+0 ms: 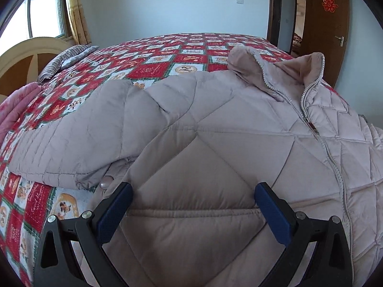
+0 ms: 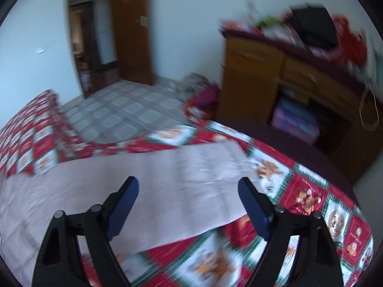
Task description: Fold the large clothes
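A pale pink quilted jacket (image 1: 215,129) lies front up on the bed, zipped, its collar standing at the far right and one sleeve (image 1: 71,143) stretched to the left. My left gripper (image 1: 192,191) hovers open over the jacket's lower front, nothing pinched between its blue pads. In the blurred right wrist view the jacket's other sleeve (image 2: 182,174) stretches across the bed to the right. My right gripper (image 2: 189,189) stands open above that sleeve, its jaws wide apart and empty.
The bed wears a red, white and green patchwork cover (image 1: 167,57). A striped pillow (image 1: 67,59) and pink bedding (image 1: 14,110) lie at its left. A wooden cabinet (image 2: 275,76) with clutter on top stands past the bed's end, beside a doorway (image 2: 95,43).
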A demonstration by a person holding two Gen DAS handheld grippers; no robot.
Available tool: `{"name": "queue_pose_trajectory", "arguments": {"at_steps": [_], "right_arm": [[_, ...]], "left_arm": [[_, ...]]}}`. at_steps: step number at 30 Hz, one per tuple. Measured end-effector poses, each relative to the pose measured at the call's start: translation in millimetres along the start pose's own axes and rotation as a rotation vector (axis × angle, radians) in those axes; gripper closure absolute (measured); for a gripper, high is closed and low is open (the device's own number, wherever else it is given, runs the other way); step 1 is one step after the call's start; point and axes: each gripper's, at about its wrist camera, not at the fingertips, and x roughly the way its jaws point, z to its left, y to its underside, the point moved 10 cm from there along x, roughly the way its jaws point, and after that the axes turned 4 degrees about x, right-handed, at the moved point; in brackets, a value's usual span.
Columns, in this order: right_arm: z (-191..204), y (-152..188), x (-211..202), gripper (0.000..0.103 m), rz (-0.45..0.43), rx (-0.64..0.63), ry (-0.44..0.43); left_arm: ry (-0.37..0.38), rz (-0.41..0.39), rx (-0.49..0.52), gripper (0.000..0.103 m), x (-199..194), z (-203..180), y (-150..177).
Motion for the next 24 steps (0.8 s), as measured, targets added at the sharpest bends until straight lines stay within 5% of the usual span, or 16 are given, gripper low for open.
{"name": "queue_pose_trajectory", "arguments": {"at_steps": [7, 10, 13, 15, 19, 24], "right_arm": [[-51, 17, 50, 0.033, 0.146, 0.133, 0.049], [-44, 16, 48, 0.039, 0.12, 0.081, 0.061], [-35, 15, 44, 0.056, 0.096, 0.02, 0.076], [-32, 12, 41, 0.086, 0.093, -0.023, 0.091], [-33, 5, 39, 0.094, 0.092, -0.035, 0.073], [-8, -27, -28, 0.095, -0.012, -0.073, -0.035]], "left_arm": [[-0.008, 0.021, 0.01, 0.001, 5, -4, 4], [-0.008, 0.03, 0.015, 0.001, 7, -4, 5], [-0.001, 0.04, 0.013, 0.001, 9, -4, 5], [0.007, 0.042, 0.007, 0.001, 10, -4, 6], [0.025, 0.036, -0.008, 0.001, 9, -2, 5], [0.046, 0.016, -0.027, 0.001, -2, 2, 7]]}}
